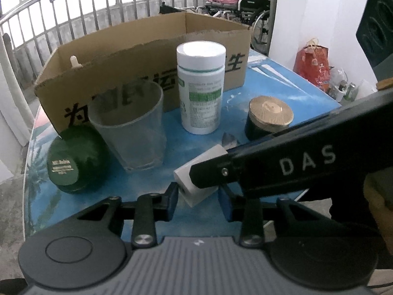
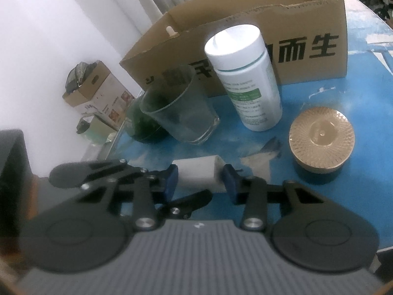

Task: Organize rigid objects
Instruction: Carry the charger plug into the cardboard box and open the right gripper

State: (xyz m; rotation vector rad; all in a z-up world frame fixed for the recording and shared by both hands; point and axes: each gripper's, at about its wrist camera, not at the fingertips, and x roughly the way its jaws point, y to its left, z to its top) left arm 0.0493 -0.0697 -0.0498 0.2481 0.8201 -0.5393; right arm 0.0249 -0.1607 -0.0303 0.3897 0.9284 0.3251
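Note:
A white block-shaped charger (image 1: pixel 196 179) (image 2: pixel 199 174) is held between the pads of my right gripper (image 2: pixel 200 182), which is shut on it just above the blue table. In the left wrist view the right gripper's finger (image 1: pixel 282 162) reaches in from the right with the block between my left gripper's (image 1: pixel 200 202) open pads, not touching them. On the table stand a white pill bottle (image 1: pixel 200 88) (image 2: pixel 245 81), a clear glass (image 1: pixel 130 127) (image 2: pixel 179 113), a dark green jar (image 1: pixel 73 159) (image 2: pixel 142 125) and a gold-lidded black jar (image 1: pixel 269 118) (image 2: pixel 320 140).
An open cardboard box (image 1: pixel 147 56) (image 2: pixel 245 19) with black lettering stands behind the objects, a small white item at its left corner. The round blue table (image 1: pixel 282 83) (image 2: pixel 363 93) ends near both grippers. Railings, a wheelchair and a red bag lie beyond.

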